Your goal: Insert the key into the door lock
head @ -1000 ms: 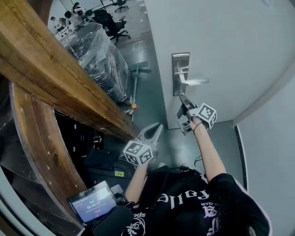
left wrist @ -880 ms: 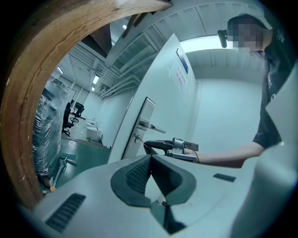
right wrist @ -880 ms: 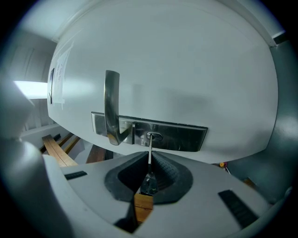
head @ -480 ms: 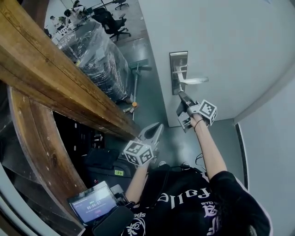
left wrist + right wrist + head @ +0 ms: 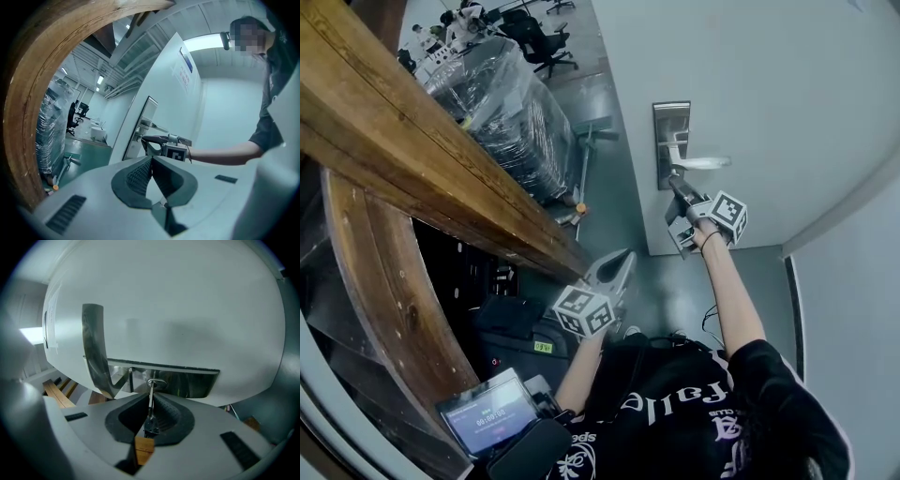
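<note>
A pale door (image 5: 769, 75) fills the upper right, and a wooden beam (image 5: 412, 150) slants across the left. On the door is a metal lock plate (image 5: 671, 122) with a lever handle (image 5: 708, 163). The right gripper (image 5: 675, 183) is raised to the plate just under the handle, its jaws clamped on a thin key (image 5: 150, 399) whose tip meets the oval keyhole (image 5: 156, 382). The left gripper (image 5: 622, 262) hangs lower, well apart from the door, jaws pressed together with nothing between them

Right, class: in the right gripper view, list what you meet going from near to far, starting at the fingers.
The right gripper's fingers → key → lock cylinder → metal lock plate → white door.
</note>
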{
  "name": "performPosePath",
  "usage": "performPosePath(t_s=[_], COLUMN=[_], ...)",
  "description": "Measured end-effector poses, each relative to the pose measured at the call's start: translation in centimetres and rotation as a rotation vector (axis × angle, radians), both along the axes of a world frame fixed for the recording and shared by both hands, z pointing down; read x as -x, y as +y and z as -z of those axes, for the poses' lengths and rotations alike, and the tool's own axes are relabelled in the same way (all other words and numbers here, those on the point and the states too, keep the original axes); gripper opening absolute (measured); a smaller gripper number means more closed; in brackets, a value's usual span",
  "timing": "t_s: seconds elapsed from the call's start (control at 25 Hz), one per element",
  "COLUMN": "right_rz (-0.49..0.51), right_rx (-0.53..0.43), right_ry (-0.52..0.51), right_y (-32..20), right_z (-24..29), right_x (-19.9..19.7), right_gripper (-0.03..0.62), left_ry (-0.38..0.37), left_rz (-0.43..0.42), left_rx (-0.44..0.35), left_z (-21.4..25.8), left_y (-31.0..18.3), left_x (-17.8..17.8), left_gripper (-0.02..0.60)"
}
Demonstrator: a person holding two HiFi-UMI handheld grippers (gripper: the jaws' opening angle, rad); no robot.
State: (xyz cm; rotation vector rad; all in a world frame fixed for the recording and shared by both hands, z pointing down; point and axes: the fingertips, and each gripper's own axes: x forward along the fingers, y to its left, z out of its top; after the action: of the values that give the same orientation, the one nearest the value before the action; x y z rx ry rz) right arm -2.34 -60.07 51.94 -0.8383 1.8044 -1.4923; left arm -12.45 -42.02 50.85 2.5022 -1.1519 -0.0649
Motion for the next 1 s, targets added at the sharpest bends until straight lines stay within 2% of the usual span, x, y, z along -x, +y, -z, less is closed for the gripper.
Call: performPosePath(t_s=[0.2,0.32,0.44,0.72,1.0], right_rz=[-0.029,-0.064,-0.023,0.064,0.167], right_rx=[-0.007,-0.035,-0.065,-0.102,-0.123], right_ry=[0.034,0.156,0.266,0.267,0.274], right_y=[-1.0,-1.2,-0.3,6.1,13.5], right_z=[-0.1,0.0,0.2,-0.3,-0.3], right_x=[0.1,0.0,0.1,-1.2,-1.6], right_gripper=[0.037,0.037,0.038,0.038,0.038], left_ry=[0.004,0.003,0.001,0.007,0.022], left_rz=[0.018,0.027,0.038,0.094,0.156], left_rx=[0.000,0.004,0.005,0.018,0.060], left_z=[0.0,-0.1,0.0,-0.1,-0.8], left_y=[0.1,0.1,0.5,2.6,6.8], left_x=[0.3,0.0,-0.3,-1.4,-3.3], left_gripper=[0.005,0.005,0.005,0.005,0.005])
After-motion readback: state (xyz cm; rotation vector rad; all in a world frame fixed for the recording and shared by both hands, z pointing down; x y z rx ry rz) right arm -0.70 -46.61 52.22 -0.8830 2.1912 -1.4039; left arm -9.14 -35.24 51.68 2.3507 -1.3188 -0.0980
